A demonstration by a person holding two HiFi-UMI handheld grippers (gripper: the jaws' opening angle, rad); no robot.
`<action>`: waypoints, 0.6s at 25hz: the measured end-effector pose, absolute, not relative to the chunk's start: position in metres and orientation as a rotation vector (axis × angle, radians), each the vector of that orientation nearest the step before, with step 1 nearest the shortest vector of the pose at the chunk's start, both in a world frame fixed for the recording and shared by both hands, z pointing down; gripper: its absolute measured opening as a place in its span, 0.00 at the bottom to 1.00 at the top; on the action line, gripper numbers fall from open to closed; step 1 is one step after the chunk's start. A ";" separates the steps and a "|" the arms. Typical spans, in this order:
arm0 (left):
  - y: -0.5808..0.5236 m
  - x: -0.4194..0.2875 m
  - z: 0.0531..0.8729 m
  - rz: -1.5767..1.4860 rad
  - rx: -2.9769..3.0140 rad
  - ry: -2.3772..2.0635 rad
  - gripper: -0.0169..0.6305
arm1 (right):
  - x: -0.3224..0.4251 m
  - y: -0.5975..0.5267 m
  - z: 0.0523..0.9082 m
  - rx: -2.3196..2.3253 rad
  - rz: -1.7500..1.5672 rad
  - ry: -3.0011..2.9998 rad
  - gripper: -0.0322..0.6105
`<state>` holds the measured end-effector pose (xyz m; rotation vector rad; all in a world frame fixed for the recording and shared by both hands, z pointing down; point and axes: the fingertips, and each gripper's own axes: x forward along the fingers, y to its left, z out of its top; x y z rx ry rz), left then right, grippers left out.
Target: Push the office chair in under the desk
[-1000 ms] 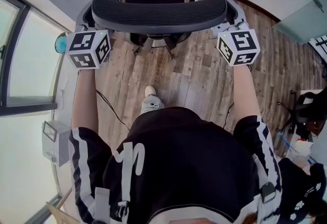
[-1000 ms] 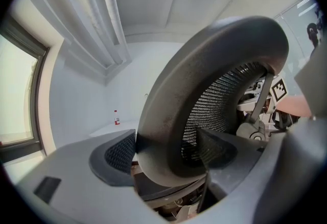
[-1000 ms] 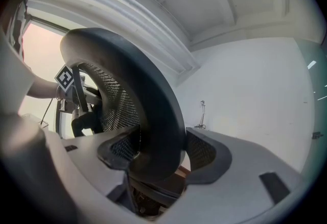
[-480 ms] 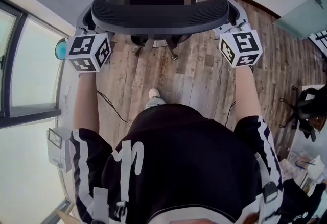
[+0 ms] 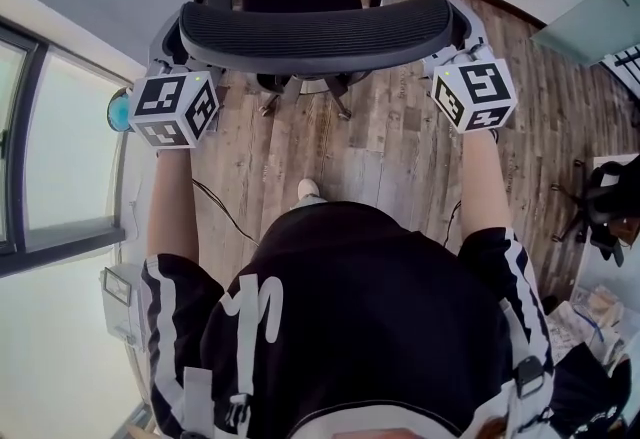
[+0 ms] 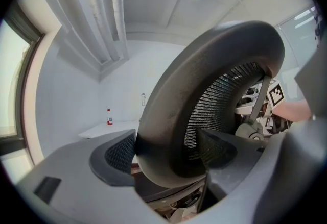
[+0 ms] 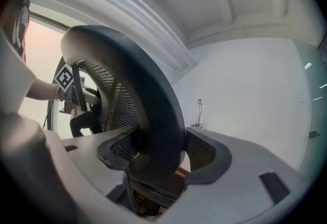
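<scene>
With the left gripper (image 6: 166,156) and right gripper (image 7: 158,154) each clamped on the chair back (image 5: 312,22) edge between its jaws, uneven pushing could swivel it off course.

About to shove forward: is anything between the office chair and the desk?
Nothing visible. The left claw and right claw clamp the office chair by its backrest; the white desk shows beyond, floor between mostly hidden.

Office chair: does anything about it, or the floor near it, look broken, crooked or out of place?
Nothing looks damaged. The office chair stands upright, left claw and right claw pinching its top rim. Only a black cable lies loose on the wooden floor.
</scene>
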<state>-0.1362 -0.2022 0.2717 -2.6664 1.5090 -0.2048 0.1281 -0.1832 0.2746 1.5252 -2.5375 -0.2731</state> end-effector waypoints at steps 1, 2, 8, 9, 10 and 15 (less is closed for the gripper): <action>-0.206 -0.136 0.272 -0.196 -2.683 1.504 0.60 | 0.128 -0.186 0.274 1.528 -0.271 -2.534 0.49; -0.209 -0.136 0.273 -0.191 -2.696 1.499 0.60 | 0.128 -0.188 0.274 1.532 -0.269 -2.530 0.49; -0.221 -0.138 0.275 -0.184 -2.700 1.482 0.60 | 0.126 -0.197 0.278 1.552 -0.254 -2.515 0.49; -0.224 -0.139 0.274 -0.186 -2.703 1.476 0.60 | 0.125 -0.199 0.277 1.557 -0.256 -2.515 0.49; -0.228 -0.140 0.274 -0.187 -2.707 1.471 0.60 | 0.123 -0.202 0.277 1.562 -0.259 -2.514 0.49; -0.243 -0.148 0.275 -0.189 -2.718 1.457 0.60 | 0.116 -0.213 0.277 1.576 -0.263 -2.503 0.49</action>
